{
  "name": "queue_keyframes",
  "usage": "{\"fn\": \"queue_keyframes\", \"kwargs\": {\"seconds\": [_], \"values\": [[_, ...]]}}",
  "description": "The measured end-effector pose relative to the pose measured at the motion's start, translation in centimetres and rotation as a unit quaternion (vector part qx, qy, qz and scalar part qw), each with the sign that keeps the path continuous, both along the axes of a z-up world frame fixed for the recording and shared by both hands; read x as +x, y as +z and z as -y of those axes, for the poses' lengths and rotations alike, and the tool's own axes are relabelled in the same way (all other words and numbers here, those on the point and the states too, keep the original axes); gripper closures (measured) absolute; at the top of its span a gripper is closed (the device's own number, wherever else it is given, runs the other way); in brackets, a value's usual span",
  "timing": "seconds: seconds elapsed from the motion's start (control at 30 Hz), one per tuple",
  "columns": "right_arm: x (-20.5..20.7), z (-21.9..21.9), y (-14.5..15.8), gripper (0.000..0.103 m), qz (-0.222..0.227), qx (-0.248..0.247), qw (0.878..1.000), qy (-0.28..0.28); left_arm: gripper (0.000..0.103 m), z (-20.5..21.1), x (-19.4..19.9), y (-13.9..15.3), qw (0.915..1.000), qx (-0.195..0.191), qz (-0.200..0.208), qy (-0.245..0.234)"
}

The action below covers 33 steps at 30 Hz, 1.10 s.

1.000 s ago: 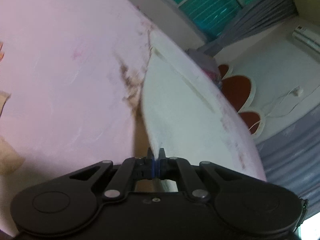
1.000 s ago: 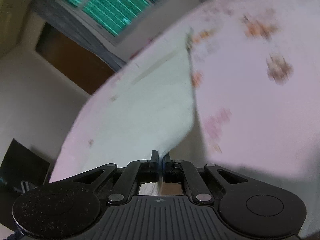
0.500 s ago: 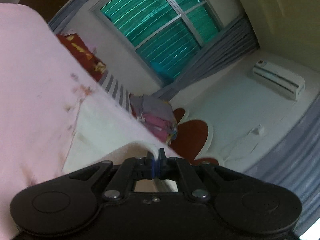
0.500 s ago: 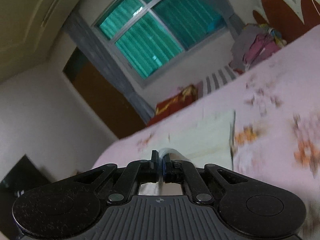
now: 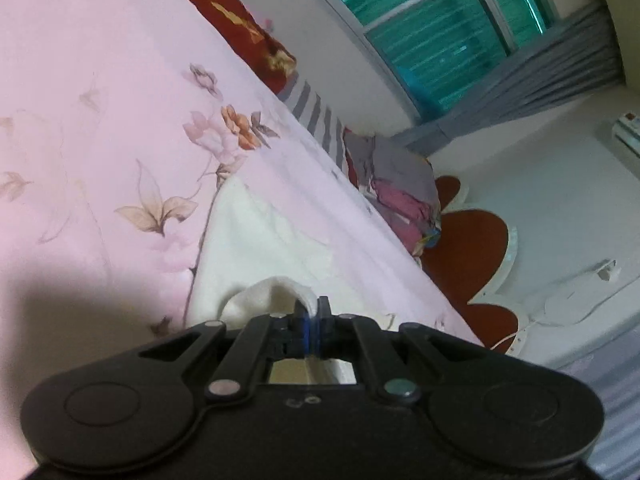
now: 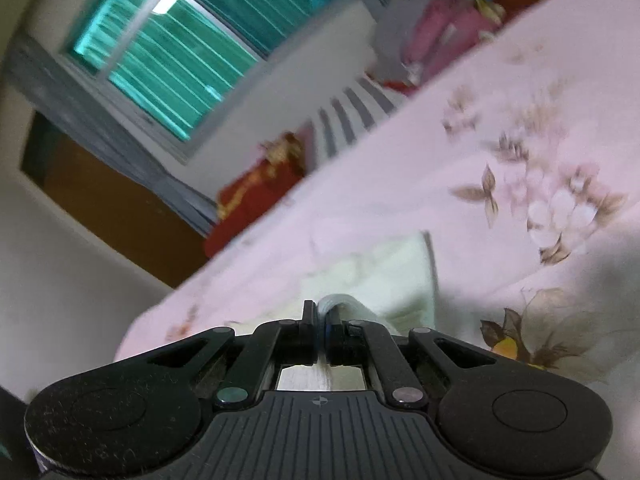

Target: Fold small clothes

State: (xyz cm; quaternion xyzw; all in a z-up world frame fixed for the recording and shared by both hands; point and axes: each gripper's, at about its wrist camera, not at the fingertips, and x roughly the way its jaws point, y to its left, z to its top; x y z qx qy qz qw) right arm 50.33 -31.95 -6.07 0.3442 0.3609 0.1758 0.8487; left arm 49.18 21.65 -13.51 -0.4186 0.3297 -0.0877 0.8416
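Cream garment (image 5: 256,236) edge is looping out between clamped fingers of left gripper (image 5: 311,312) and right gripper (image 6: 322,316); both are tilting down over pink floral bedsheet (image 5: 100,100)

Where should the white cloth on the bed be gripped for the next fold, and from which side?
Judging from its pose, by the near edge, from the near side, low and pointing across the bed. The white cloth lies flat, so only its hem offers a pinchable lip. Both grippers already pinch there, left gripper and right gripper, each shut on a raised fold.
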Motion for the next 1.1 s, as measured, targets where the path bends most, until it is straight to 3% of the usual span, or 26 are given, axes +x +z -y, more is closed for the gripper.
{"fn": "queue_keyframes", "kwargs": {"seconds": [0.07, 0.13, 0.17, 0.2, 0.23, 0.27, 0.3, 0.4, 0.5, 0.67, 0.7, 0.77, 0.8, 0.83, 0.93, 1.0, 1.1], "values": [[1.2, -0.2, -1.5, 0.100, -0.015, 0.001, 1.000, -0.004, 0.100, -0.3, 1.1, -0.6, 1.0000, -0.001, 0.004, -0.005], [2.0, -0.1, -2.5, 0.100, -0.012, 0.011, 1.000, -0.002, 0.092, -0.5, 2.4, -1.0, 0.9999, -0.008, 0.012, -0.009], [2.6, 0.0, -2.7, 0.100, -0.009, 0.018, 1.000, 0.001, 0.081, -0.6, 3.0, -1.1, 0.9998, -0.010, 0.013, -0.010], [3.2, 0.1, -3.0, 0.093, -0.007, 0.017, 1.000, 0.000, 0.070, -0.7, 3.3, -1.0, 0.9998, -0.009, 0.016, -0.009], [3.4, 0.2, -2.9, 0.057, -0.005, 0.013, 1.000, -0.003, 0.064, -0.8, 3.8, -1.0, 0.9997, -0.007, 0.021, -0.006], [3.5, 0.5, -2.8, 0.034, 0.003, 0.007, 1.000, -0.015, 0.051, -0.9, 3.7, -0.7, 0.9996, -0.008, 0.028, -0.003], [3.3, 0.8, -2.6, 0.022, 0.020, -0.002, 0.999, -0.036, 0.043, -1.0, 4.0, -0.3, 0.9993, -0.007, 0.037, 0.000], [3.7, 1.9, -2.5, 0.023, 0.025, 0.008, 0.999, -0.046, 0.042, -1.3, 4.6, 0.6, 0.9982, 0.026, 0.054, -0.005], [3.5, 1.7, -2.3, 0.044, 0.026, -0.030, 0.999, -0.019, 0.048, -1.2, 5.1, 0.9, 0.9951, 0.084, 0.040, -0.035], [3.1, -0.2, -3.1, 0.056, 0.018, -0.098, 0.995, 0.026, 0.060, 0.5, 7.1, 0.1, 0.9815, 0.167, -0.001, -0.093], [3.3, -0.7, -3.4, 0.062, 0.014, -0.114, 0.993, 0.032, 0.061, 0.7, 7.5, -0.1, 0.9798, 0.174, -0.012, -0.098], [4.1, -2.6, -3.8, 0.084, 0.003, -0.152, 0.987, 0.053, 0.064, 0.7, 7.8, -0.4, 0.9810, 0.166, -0.012, -0.100], [4.2, -3.3, -4.0, 0.099, -0.001, -0.174, 0.983, 0.066, 0.083, 0.7, 8.0, -0.5, 0.9813, 0.162, -0.014, -0.103], [4.2, -3.9, -4.0, 0.100, 0.002, -0.192, 0.979, 0.071, 0.100, 0.8, 8.1, -0.5, 0.9802, 0.165, -0.014, -0.108], [3.6, -4.6, -3.6, 0.101, 0.024, -0.212, 0.974, 0.071, 0.101, 0.5, 7.3, 0.2, 0.9825, 0.161, 0.024, -0.092], [3.0, -4.0, -3.1, 0.101, 0.045, -0.197, 0.978, 0.052, 0.101, 0.3, 7.0, 0.6, 0.9833, 0.159, 0.042, -0.079], [2.8, -3.9, -3.0, 0.101, 0.060, -0.202, 0.977, 0.043, 0.101, 0.9, 7.8, 0.1, 0.9812, 0.173, 0.023, -0.083]]}}
